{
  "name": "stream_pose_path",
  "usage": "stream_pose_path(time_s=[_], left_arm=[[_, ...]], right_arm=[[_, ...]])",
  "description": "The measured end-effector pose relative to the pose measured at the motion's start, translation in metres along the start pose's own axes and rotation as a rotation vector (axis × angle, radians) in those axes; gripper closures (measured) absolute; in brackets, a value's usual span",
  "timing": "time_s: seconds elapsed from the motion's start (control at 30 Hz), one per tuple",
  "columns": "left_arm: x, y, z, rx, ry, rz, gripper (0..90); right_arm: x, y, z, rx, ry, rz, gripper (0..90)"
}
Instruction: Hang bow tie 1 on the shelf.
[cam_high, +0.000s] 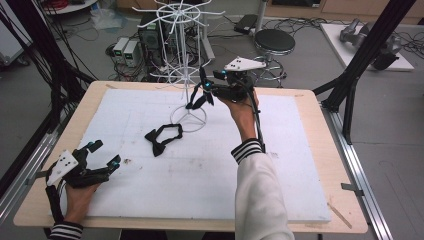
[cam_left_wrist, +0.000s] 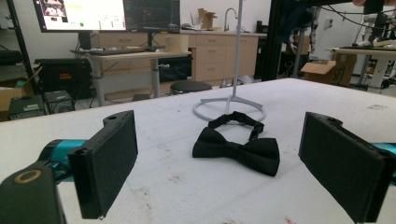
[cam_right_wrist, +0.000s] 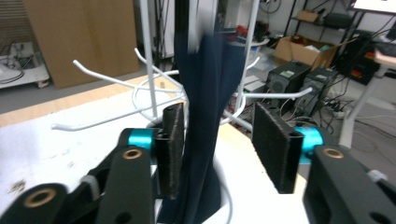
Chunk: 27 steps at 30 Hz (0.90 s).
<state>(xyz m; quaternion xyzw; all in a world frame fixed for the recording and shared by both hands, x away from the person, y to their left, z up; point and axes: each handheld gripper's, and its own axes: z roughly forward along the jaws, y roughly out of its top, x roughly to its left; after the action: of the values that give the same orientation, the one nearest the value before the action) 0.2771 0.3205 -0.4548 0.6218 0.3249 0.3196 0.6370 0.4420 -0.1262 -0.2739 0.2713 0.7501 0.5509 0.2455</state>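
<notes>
A: How many bow ties? And the near hand?

B: Two. The left hand-held gripper (cam_high: 103, 153) rests at the tabletop's (cam_high: 310, 165) near left corner, jaws released, empty. One black bow tie (cam_high: 163, 138) lies flat mid-tabletop, well ahead of it.

A: Farther back?

B: The right hand-held gripper (cam_high: 204, 86), raised by the white rack (cam_high: 186, 65), stands parted; the dark hanging bow tie (cam_right_wrist: 205, 126) is between its jaws, touching one pad

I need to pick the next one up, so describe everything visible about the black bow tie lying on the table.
The black fabric bow tie lies flat on the white foam pad, just in front of the white wire rack's round base. Its two matte wings flare from a narrow centre knot, and its thin neck band curls in a loop behind the bow, towards the rack. Only the pad touches it; the left gripper's fingers stand open, well short of it.
</notes>
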Motion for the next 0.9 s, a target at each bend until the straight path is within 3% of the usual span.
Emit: stream_pose_path(time_s=[0.33,0.37,0.4,0.43,0.5,0.53,0.63,0.73,0.9], left_arm=[[0.0,0.0,0.0,0.0,-0.002,0.0,12.1],[0.0,0.0,0.0,0.0,-0.001,0.001,12.1],[0.0,0.0,0.0,0.002,-0.002,0.003,12.1],[0.0,0.0,0.0,0.002,-0.002,0.003,12.1],[0.0,0.0,0.0,0.002,-0.002,0.005,12.1],[0.0,0.0,0.0,0.003,-0.003,0.006,12.1],[0.0,0.0,0.0,-0.001,-0.003,0.004,12.1],[-0.001,0.0,0.0,0.001,-0.001,0.006,12.1],[-0.001,0.0,0.0,0.0,-0.002,0.011,12.1]], right_arm=[[0.001,0.001,-0.003,-0.005,-0.034,0.005,37.7],[0.001,0.002,-0.005,-0.006,-0.044,0.008,34.1],[0.003,0.003,-0.008,-0.01,-0.049,0.014,23.6],[0.003,0.003,-0.008,-0.01,-0.049,0.014,23.6],[0.005,0.005,-0.012,-0.014,-0.057,0.02,10.9],[0.006,0.006,-0.014,-0.011,-0.057,0.022,9.4],[0.011,0.008,-0.026,-0.005,-0.054,0.02,0.8],[0.018,0.002,-0.045,-0.059,-0.036,0.022,0.9],[0.025,-0.017,-0.078,-0.055,-0.046,0.027,0.9]])
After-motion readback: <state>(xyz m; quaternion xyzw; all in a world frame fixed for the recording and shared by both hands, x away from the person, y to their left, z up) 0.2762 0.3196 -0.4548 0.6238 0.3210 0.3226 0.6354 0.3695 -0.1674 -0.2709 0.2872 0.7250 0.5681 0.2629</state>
